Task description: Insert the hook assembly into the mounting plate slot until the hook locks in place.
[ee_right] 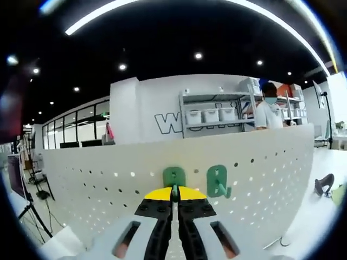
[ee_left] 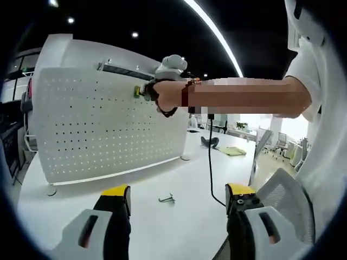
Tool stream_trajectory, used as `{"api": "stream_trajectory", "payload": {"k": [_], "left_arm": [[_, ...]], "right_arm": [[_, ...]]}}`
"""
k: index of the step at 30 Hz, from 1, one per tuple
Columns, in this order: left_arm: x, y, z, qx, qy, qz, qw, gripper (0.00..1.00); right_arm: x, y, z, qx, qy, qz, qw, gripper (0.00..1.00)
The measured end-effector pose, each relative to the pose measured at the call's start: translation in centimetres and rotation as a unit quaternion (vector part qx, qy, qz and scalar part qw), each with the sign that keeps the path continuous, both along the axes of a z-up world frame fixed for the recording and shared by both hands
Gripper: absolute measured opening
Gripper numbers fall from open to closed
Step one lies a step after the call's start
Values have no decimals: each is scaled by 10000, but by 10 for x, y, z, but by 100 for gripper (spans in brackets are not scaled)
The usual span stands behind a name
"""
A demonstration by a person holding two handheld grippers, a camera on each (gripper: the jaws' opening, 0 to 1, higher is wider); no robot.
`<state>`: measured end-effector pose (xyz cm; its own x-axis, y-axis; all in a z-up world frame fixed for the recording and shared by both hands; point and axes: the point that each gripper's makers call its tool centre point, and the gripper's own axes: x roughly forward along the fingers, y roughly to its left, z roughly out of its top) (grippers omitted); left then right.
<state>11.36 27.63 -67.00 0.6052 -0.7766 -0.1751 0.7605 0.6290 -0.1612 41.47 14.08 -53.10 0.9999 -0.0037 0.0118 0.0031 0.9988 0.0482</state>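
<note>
A white pegboard (ee_left: 108, 130) stands upright on the white table (ee_left: 162, 227). In the right gripper view, my right gripper (ee_right: 174, 194) is shut on a green hook (ee_right: 174, 176) that is pressed against the pegboard (ee_right: 97, 189) near its top edge. A second green hook (ee_right: 217, 181) hangs on the board just to the right of it. In the left gripper view, the right gripper (ee_left: 141, 91) is held against the board's upper edge by a person's hand. My left gripper (ee_left: 178, 192) hovers open over the table with nothing between its jaws. A small metal hook (ee_left: 167, 199) lies on the table between them.
A black cable (ee_left: 210, 162) hangs from the right gripper down to the table. A dark object (ee_left: 209, 142) and a yellow-green item (ee_left: 233, 151) lie at the table's far end. A mesh chair (ee_left: 284, 189) stands on the right. Behind the board, a person (ee_right: 268, 111) stands by shelves (ee_right: 211, 116).
</note>
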Motion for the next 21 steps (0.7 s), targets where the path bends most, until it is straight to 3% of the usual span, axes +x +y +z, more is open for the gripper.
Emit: {"api": "stream_trajectory", "payload": {"k": [3,5,6,7,9,21], "left_arm": [[0,0,0,-1,1,6,10000,73],[0,-1,0,-6,0,3,10000,73],[0,-1,0,-9,-1,2,10000,73],[0,-2,1,-12,1,-1,10000,73],[0,-3,1,-8,-3,-8,10000,73],[3,-6,2,0,9,-35,10000,73]], "right_arm": [[3,1,-2,-137,97,12,9999,1],[3,0,-6,-644,224,-44,9977,1],[4,3,-7,-686,239,10,9974,1],[3,3,-7,-548,198,-4,9983,1],[3,2,-7,-695,235,47,9973,1],[-2,-2,-5,-527,231,305,9979,6]]}}
